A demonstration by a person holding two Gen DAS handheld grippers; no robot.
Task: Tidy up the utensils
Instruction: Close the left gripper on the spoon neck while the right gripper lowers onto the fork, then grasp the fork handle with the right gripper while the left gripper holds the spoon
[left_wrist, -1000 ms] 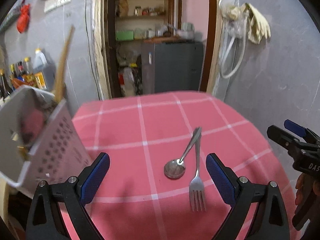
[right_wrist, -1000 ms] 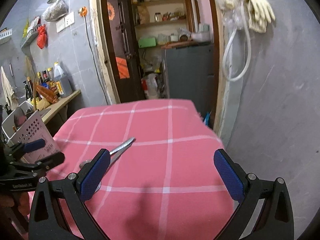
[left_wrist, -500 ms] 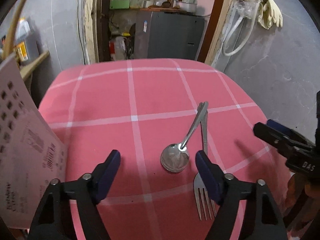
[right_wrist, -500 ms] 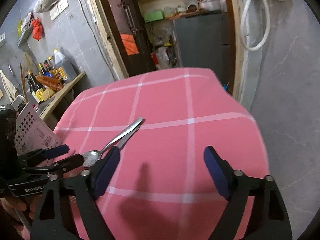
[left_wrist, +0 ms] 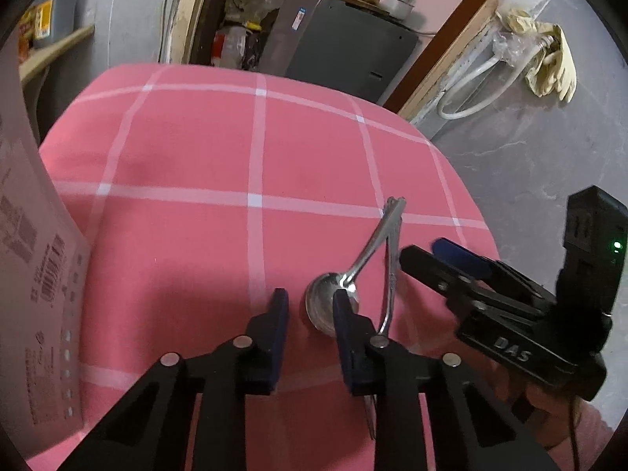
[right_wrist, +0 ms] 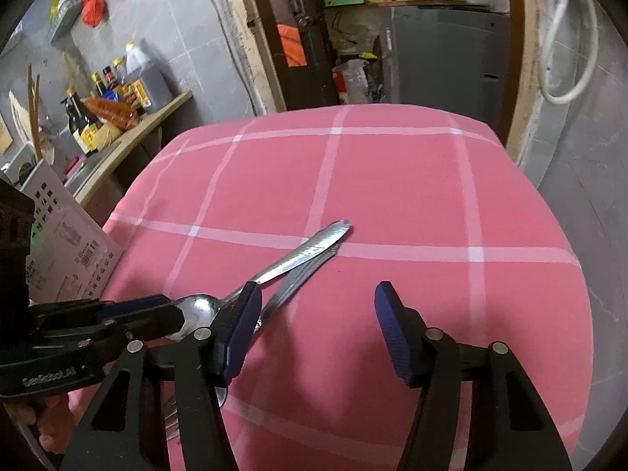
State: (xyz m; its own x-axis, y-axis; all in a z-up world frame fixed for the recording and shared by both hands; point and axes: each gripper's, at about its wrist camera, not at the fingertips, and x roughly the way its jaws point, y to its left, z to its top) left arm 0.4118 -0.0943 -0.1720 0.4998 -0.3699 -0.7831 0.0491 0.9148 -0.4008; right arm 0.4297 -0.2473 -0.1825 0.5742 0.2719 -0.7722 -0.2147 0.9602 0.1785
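Note:
A steel spoon point(left_wrist: 369, 251) and a fork point(left_wrist: 391, 274) lie crossed at their handle ends on the pink checked tablecloth point(left_wrist: 196, 157). My left gripper point(left_wrist: 310, 310) hangs low over the spoon's bowl with its jaws closing. The bowl shows in the narrow gap and behind the right finger point(left_wrist: 345, 322), and no pad presses on it. My right gripper point(right_wrist: 318, 314) is closing too. The fork's handle point(right_wrist: 298, 278) runs just inside its left finger point(right_wrist: 239, 325), untouched. The spoon point(right_wrist: 302, 253) lies on top of the fork, and the fork's tines are mostly hidden.
A white perforated utensil holder point(left_wrist: 35, 274) stands at the table's left edge, also in the right wrist view point(right_wrist: 66, 239). Bottles point(right_wrist: 117, 90) crowd a wooden shelf beyond it. A grey wall lies right of the table, and an open doorway lies behind it.
Both grippers have come down and closer to the spoon and fork, and both pairs of jaws have narrowed, the left far more. The utensils have not moved.

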